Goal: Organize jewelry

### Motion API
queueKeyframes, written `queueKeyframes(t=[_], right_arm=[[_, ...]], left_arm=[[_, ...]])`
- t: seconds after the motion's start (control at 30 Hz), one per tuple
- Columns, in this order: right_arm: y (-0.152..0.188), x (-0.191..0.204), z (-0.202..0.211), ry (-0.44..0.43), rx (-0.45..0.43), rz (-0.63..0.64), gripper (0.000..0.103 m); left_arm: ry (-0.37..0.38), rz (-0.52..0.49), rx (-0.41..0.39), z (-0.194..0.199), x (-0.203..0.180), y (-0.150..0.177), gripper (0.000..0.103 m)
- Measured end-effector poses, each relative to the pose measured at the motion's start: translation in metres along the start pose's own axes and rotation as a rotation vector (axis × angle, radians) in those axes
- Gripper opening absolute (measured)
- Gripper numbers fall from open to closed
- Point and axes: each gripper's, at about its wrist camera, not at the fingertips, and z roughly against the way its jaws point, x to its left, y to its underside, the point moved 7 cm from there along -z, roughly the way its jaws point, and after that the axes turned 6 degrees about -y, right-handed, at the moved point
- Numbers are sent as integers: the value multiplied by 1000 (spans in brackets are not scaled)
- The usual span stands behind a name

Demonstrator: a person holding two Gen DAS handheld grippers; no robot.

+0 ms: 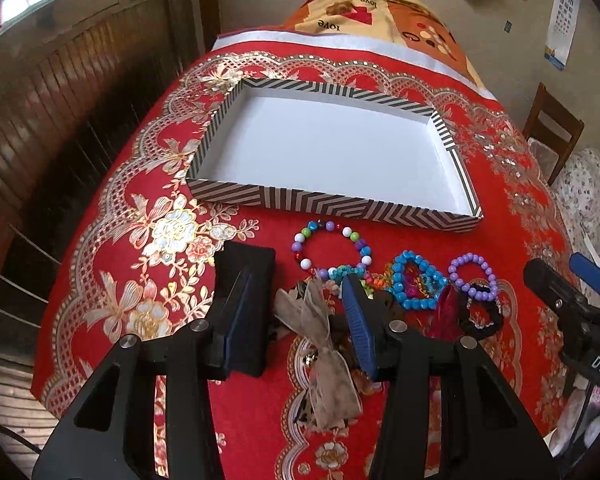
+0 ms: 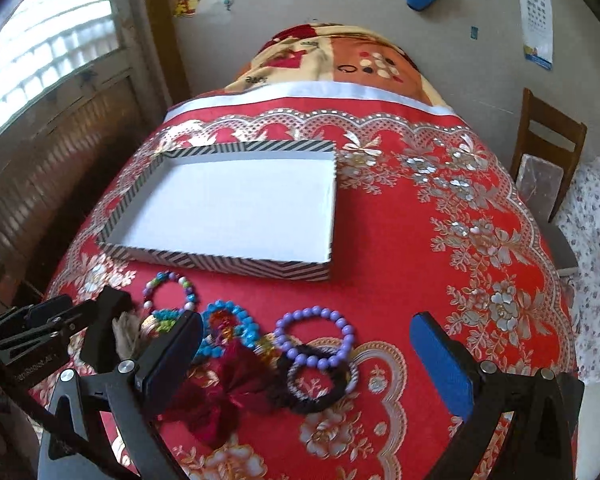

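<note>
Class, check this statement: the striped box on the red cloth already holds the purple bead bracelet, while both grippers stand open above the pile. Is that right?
Not quite. The striped box is empty; the purple bead bracelet lies on the red cloth in front of it, as the right wrist view shows. The left gripper and right gripper do stand open above the pile.

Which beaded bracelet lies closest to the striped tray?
The multicoloured bracelet, mixed white, purple and green beads; the blue and purple ones lie farther back.
</note>
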Motion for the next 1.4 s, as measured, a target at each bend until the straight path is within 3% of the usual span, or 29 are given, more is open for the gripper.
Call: queueKeyframes(t=[0.33,1.4], right_arm=[[7,20,11,-35,-12,31,103],[18,26,15,-47,4,37,103]], left_arm=[[-16,21,-13,11,1,10,45],[-42,37,-18,13,9,16,45]])
